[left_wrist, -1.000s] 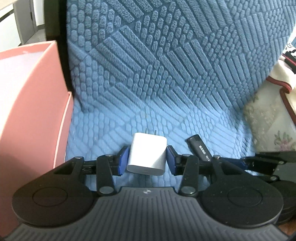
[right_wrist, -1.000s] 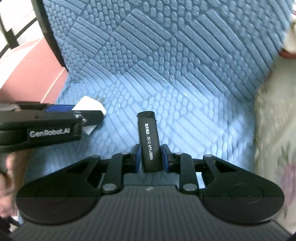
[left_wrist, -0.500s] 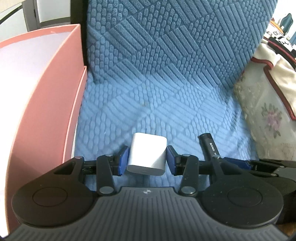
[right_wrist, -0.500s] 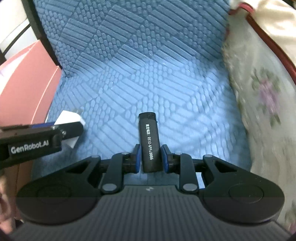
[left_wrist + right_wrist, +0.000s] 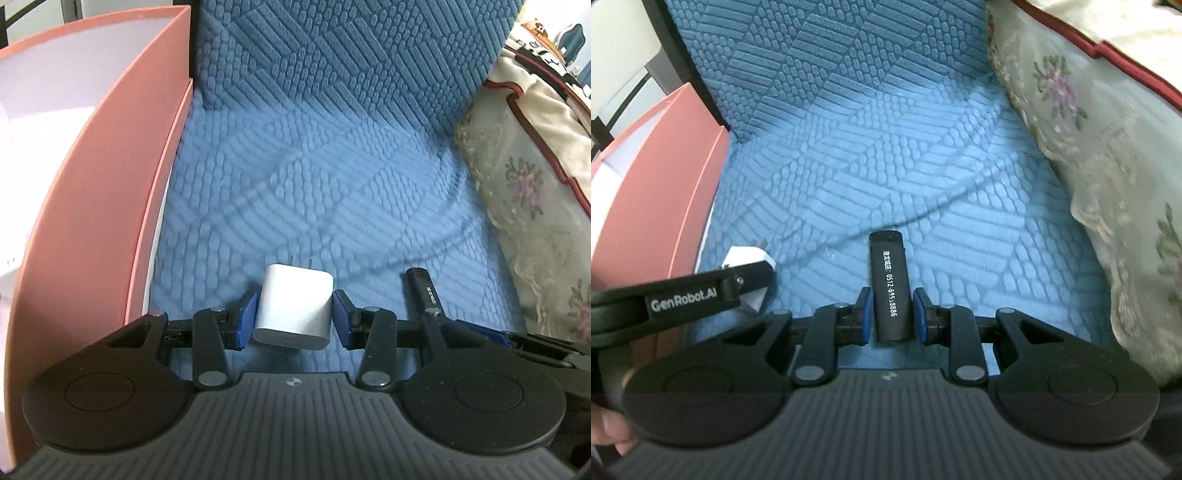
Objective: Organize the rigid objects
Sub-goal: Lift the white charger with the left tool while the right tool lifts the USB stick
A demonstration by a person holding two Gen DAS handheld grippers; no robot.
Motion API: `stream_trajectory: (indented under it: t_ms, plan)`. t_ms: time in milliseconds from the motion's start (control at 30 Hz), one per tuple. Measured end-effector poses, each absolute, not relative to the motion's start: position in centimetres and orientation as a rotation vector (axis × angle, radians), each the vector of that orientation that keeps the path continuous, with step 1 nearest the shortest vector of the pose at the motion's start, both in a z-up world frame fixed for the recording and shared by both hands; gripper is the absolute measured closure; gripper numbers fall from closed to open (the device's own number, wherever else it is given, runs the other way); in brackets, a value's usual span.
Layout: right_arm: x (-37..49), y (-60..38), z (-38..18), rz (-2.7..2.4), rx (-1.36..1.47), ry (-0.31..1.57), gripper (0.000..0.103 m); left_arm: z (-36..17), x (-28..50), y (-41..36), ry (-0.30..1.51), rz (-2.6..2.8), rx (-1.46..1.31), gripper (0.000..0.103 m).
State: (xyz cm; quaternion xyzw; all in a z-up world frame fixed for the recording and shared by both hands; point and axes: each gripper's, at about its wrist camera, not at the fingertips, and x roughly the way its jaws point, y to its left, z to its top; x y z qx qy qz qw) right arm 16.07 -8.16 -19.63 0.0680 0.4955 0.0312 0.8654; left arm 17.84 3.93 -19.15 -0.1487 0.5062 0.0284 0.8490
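Note:
My left gripper (image 5: 293,317) is shut on a white plug charger (image 5: 295,308), held above the blue textured seat cushion (image 5: 314,192); its prongs point away from me. My right gripper (image 5: 891,314) is shut on a black lighter (image 5: 890,284) with white printed digits, held lengthwise. The lighter's tip also shows in the left wrist view (image 5: 423,286), to the right of the charger. The charger and the left gripper's finger show at the left of the right wrist view (image 5: 746,258).
A pink open box (image 5: 110,155) with a pale inside stands against the cushion's left side. A floral lace-trimmed fabric (image 5: 1108,140) lies along the right. The blue backrest (image 5: 351,55) rises behind.
Both grippers have risen and pulled back from the cushion with their objects held. More of the pink box and the floral fabric has come into view.

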Motion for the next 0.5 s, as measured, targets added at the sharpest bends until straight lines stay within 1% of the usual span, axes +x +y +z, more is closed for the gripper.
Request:
stream_trajectory:
  t_ms: [100, 367, 500]
  plan:
    - [15.0, -8.0, -20.3, 0.052, 0.140, 1.046, 0.076, -19.3, 16.8, 3.5, 1.076, 0.053, -0.303, 0.053]
    - [12.3, -8.2, -20.5, 0.043, 0.126, 0.993, 0.076, -19.3, 15.2, 3.5, 1.068, 0.053, -0.312, 0.053]
    - [12.5, -8.5, -20.5, 0.043, 0.132, 0.983, 0.076, -19.6, 15.0, 3.5, 1.063, 0.036, -0.315, 0.053]
